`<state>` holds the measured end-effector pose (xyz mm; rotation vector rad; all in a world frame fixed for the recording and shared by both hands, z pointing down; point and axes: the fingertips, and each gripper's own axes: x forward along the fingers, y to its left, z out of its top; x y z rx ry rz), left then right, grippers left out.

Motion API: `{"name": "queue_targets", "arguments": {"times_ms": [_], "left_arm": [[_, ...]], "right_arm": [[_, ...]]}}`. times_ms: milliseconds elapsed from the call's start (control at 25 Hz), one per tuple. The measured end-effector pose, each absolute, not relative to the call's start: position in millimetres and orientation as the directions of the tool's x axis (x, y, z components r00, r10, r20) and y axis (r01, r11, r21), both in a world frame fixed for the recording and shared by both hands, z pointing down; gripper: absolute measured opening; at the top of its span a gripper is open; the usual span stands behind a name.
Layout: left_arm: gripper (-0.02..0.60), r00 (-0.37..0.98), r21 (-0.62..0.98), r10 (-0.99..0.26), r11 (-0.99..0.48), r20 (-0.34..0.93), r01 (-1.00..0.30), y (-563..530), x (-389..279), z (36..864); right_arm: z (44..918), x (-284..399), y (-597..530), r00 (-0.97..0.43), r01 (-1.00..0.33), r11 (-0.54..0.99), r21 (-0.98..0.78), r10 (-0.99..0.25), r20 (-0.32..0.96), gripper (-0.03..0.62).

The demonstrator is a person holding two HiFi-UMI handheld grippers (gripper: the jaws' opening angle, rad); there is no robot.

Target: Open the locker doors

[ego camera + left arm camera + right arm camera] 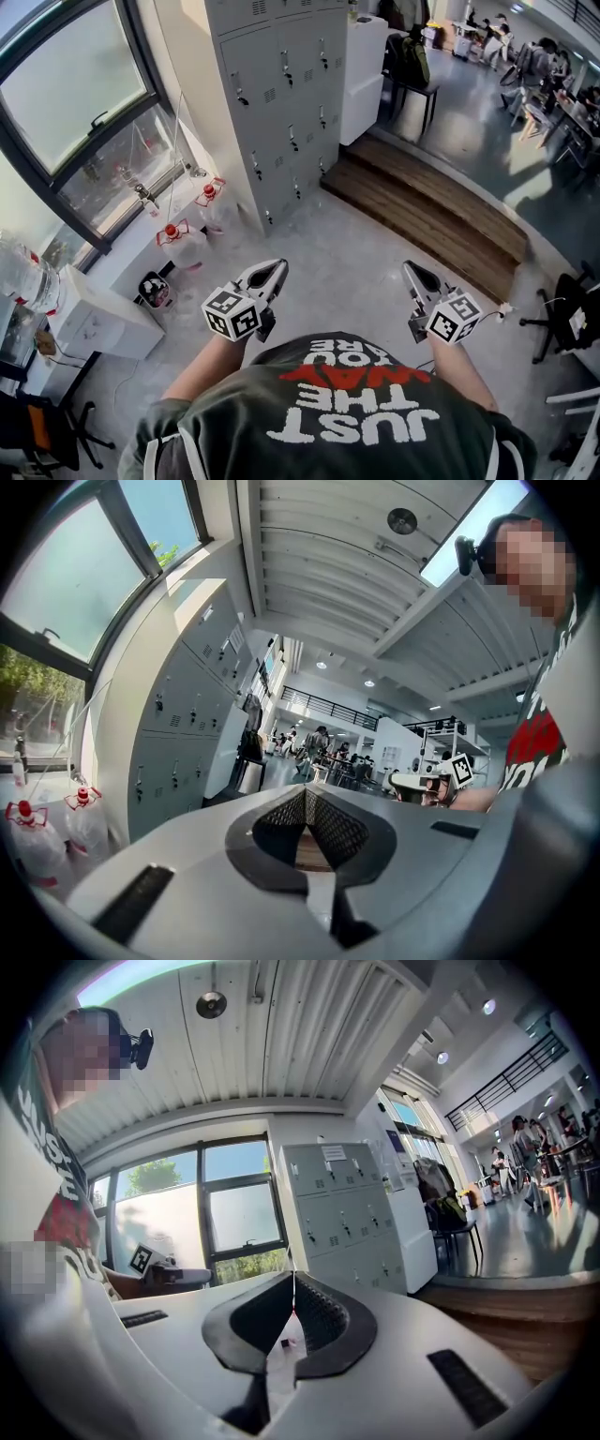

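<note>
Left tongs (270, 273) and right tongs (416, 275) hang clenched and empty near the person's chest; the lockers (281, 103) stand far ahead, all shut. Approach seems the step; next, close in on a handle (242, 97).

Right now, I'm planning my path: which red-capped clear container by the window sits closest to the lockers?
The far container, right beside the lockers; the other container sits farther back along the window.
</note>
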<state>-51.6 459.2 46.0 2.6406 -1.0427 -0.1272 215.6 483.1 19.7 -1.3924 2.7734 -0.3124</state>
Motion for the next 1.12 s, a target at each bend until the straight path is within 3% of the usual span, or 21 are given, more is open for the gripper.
{"name": "queue_targets", "arguments": {"times_ms": [240, 560, 920, 1120], "left_arm": [[0.006, 0.716, 0.332, -0.698, -0.669, 0.028, -0.665, 448.0, -27.0, 48.4], [0.005, 0.704, 0.368, -0.708, -0.640, 0.060, -0.675, 381.5, -45.8, 77.0], [0.005, 0.772, 0.417, -0.634, -0.689, 0.050, -0.593, 163.3, -91.2, 105.8], [0.006, 0.807, 0.383, -0.589, -0.736, 0.046, -0.559, 28.7, -118.7, 84.7]], "right_arm": [[24.8, 241.7, 470.7, -0.619, -0.779, 0.599, -0.185, -0.781, 0.080, 0.037], [45.5, 227.1, 400.6, -0.627, -0.774, 0.601, -0.199, -0.771, 0.112, 0.037], [65.2, 171.9, 201.4, -0.580, -0.811, 0.552, -0.195, -0.801, 0.145, 0.037], [31.9, 137.2, 74.4, -0.566, -0.821, 0.544, -0.173, -0.813, 0.135, 0.037]]}}
